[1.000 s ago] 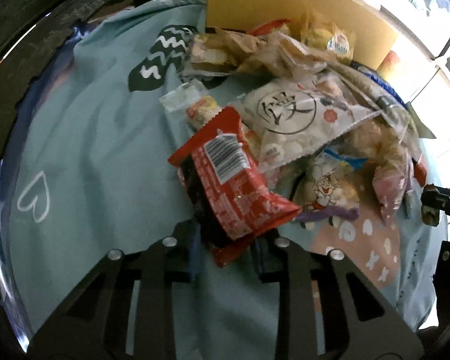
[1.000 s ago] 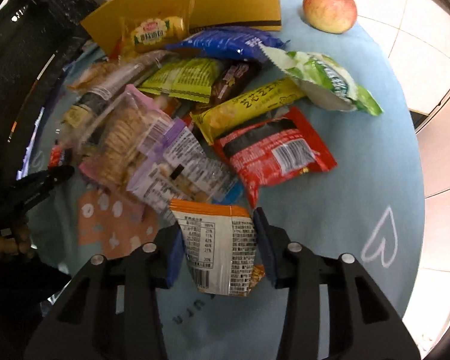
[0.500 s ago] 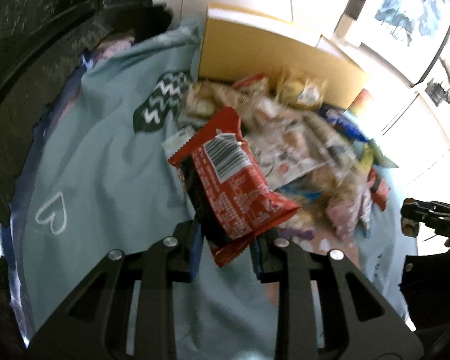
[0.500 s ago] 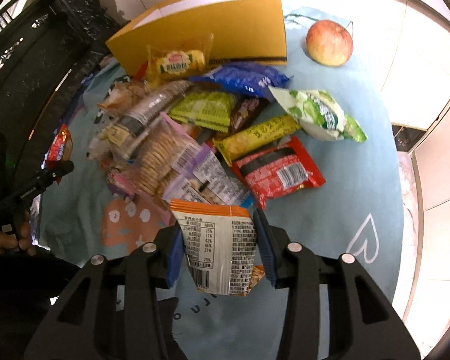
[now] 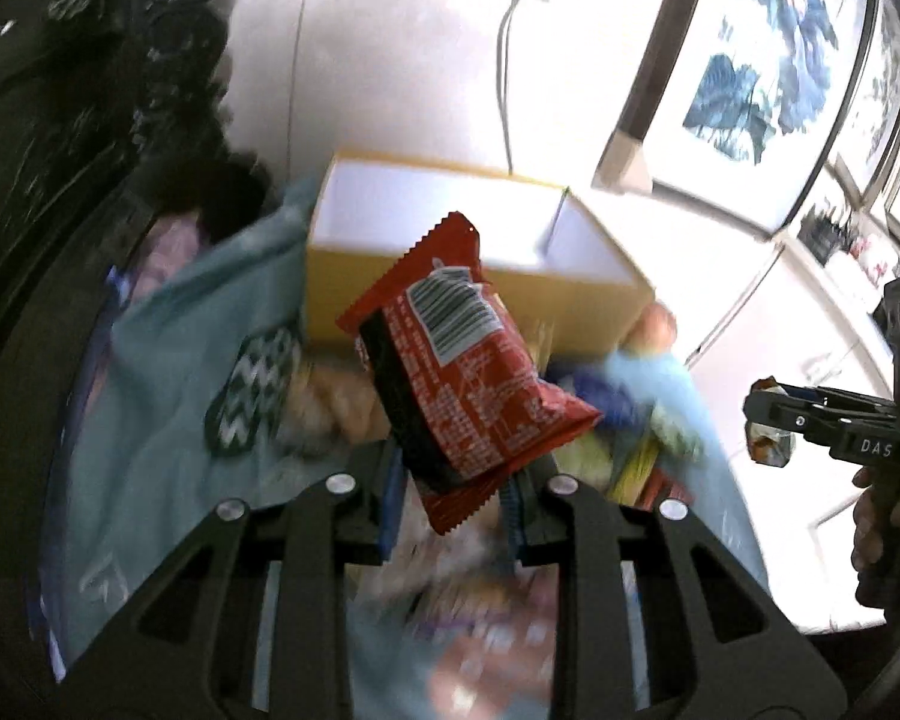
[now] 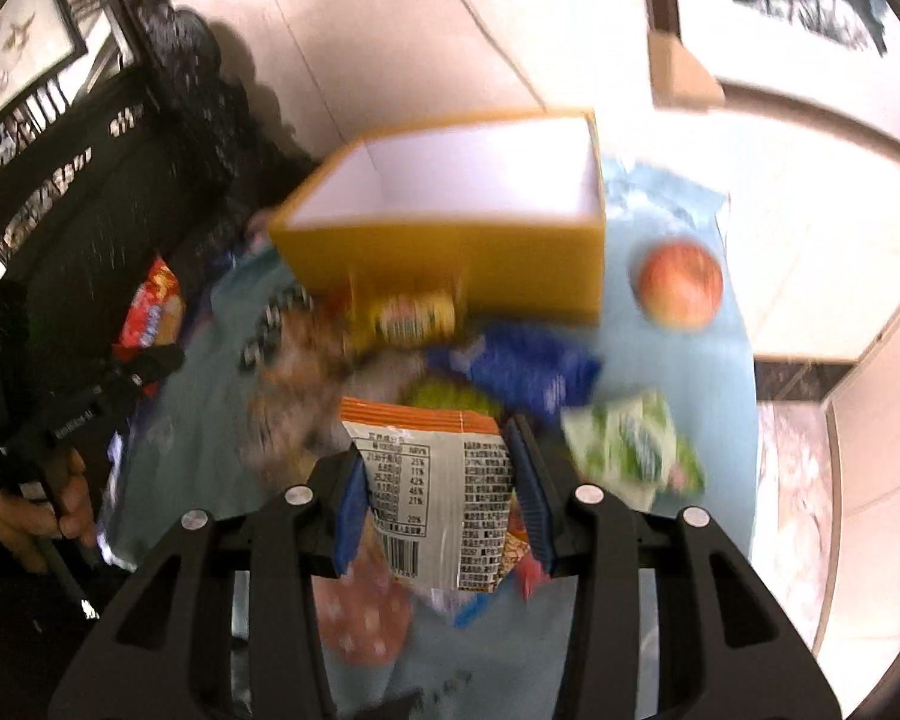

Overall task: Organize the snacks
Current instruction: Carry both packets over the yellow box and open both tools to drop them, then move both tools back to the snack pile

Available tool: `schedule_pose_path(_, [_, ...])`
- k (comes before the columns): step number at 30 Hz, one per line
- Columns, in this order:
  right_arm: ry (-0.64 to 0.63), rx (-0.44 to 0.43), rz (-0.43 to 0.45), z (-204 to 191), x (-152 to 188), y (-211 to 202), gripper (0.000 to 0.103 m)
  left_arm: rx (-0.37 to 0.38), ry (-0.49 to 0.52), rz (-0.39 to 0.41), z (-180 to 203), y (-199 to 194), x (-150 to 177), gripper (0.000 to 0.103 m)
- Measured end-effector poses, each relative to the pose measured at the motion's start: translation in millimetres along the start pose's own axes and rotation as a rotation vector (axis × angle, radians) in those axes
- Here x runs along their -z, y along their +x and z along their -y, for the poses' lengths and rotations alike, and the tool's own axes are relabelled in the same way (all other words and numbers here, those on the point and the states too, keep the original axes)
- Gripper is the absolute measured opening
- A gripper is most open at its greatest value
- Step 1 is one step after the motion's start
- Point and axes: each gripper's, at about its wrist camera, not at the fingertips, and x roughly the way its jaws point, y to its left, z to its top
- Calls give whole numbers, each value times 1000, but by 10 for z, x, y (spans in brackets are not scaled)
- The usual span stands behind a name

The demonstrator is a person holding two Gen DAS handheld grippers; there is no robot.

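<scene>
My left gripper (image 5: 453, 495) is shut on a red snack packet (image 5: 468, 372) with a barcode, held up in the air in front of the open yellow box (image 5: 450, 228). My right gripper (image 6: 444, 510) is shut on a white and orange snack packet (image 6: 438, 492), also lifted, facing the same yellow box (image 6: 450, 240), whose white inside shows no snacks. A blurred pile of snacks (image 6: 438, 354) lies on the light blue cloth (image 6: 210, 420) below both grippers. The right gripper also shows at the right edge of the left wrist view (image 5: 768, 414).
An apple (image 6: 681, 285) lies on the cloth right of the box. A green packet (image 6: 630, 444) and a blue packet (image 6: 522, 372) lie near the right gripper. Dark carved furniture (image 6: 90, 150) stands at the left. A white wall with a cable (image 5: 504, 60) is behind the box.
Both grippers have risen and tilted up toward the yellow box with their packets, so its open top now shows. The snack pile has dropped lower in both views.
</scene>
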Motion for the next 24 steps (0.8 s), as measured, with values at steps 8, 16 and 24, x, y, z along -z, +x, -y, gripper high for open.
schedule_pose_path(8, [-35,40,105,32,-1352,293,44,-10,29,81,278,616,-1161,27])
schedule_pose_path(16, [-2,110,83,235,-1723,695,68,-166,-17,-26,32,1206,-1512,76])
schedule_pose_path(24, [30,107,0,354,-815,578,68,-170,-96,3,-154,673,-776,85])
